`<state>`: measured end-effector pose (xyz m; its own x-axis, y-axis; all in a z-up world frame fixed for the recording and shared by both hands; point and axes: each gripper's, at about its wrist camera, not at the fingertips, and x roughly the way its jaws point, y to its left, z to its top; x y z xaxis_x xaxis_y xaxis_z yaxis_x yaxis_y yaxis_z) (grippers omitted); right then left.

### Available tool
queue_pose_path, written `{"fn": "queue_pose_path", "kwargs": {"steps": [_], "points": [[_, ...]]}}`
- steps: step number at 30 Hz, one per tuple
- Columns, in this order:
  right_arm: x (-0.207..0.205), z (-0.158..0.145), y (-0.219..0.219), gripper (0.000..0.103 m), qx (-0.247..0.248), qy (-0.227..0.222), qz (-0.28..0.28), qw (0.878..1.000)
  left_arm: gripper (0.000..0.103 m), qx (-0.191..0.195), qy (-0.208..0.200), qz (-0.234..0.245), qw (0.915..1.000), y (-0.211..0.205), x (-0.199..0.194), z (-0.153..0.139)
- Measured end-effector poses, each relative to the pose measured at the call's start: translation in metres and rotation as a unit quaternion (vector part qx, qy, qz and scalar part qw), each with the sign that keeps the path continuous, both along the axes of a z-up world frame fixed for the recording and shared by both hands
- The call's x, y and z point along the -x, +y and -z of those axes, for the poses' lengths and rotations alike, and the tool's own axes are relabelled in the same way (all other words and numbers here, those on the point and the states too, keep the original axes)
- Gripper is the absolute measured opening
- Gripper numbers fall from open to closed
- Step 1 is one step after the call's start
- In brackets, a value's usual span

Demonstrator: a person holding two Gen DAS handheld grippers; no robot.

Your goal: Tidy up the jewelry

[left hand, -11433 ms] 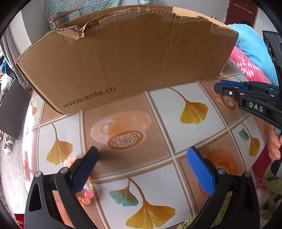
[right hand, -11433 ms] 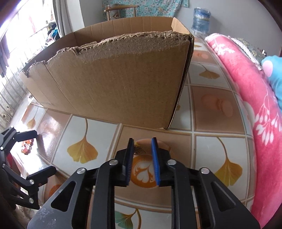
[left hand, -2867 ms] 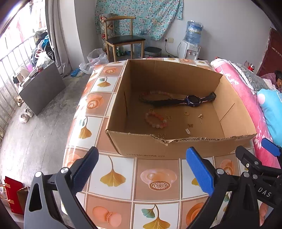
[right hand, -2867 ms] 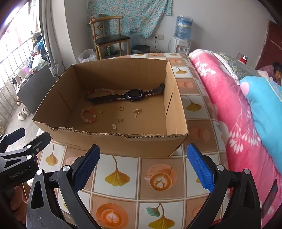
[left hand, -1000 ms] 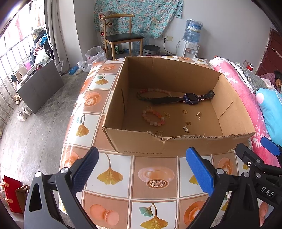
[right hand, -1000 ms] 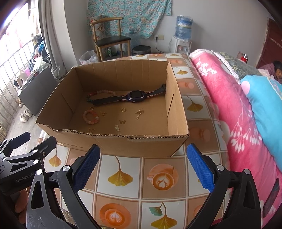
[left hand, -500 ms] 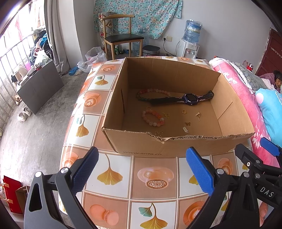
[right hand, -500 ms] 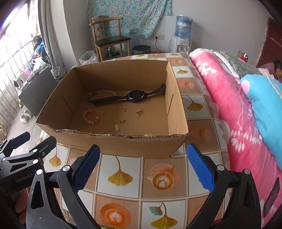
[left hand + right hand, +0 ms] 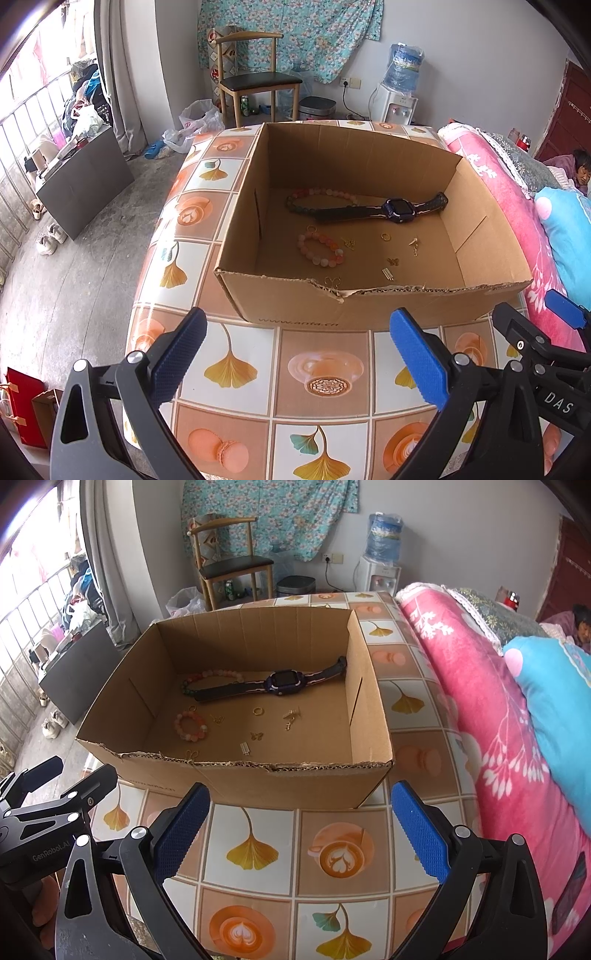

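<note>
Both tongs, left tongs point(image 9: 295, 354) and right tongs point(image 9: 301, 830), gape wide and empty over the tabletop point(image 9: 255, 369). Jewelry lies in the cardboard box point(image 9: 295, 306) at 12 o'clock: watch point(image 9: 397, 211), pink bracelet point(image 9: 320, 249). Judgement: clear the torn front wall, descend vertically.

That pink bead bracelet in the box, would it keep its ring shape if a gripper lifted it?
Probably not. The pink bead bracelet is separate round beads on a string, so it would likely sag into a loop. Pushed, its smooth beads might roll or slide across the cardboard box floor.
</note>
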<state>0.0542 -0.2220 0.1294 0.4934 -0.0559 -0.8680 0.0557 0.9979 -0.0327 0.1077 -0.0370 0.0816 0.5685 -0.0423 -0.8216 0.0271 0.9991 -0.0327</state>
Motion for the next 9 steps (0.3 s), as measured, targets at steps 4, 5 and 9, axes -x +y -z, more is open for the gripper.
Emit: {"fn": "queue_pose_path", "kwargs": {"steps": [4, 5, 9], "points": [[0.0001, 0.0001, 0.0006, 0.095, 0.000, 0.001, 0.001, 1.000, 0.097, -0.002, 0.000, 0.001, 1.0000, -0.0011, -0.0004, -0.0023], [0.0004, -0.0002, -0.0009, 0.095, -0.001, 0.001, 0.001, 1.000, 0.098, -0.001, 0.000, 0.001, 1.0000, -0.0012, -0.0007, -0.0028], [0.0004, -0.0014, -0.0023, 0.095, -0.001, 0.001, 0.001, 1.000, 0.098, -0.001, 0.000, 0.001, 1.0000, -0.0012, -0.0007, -0.0027]]}}
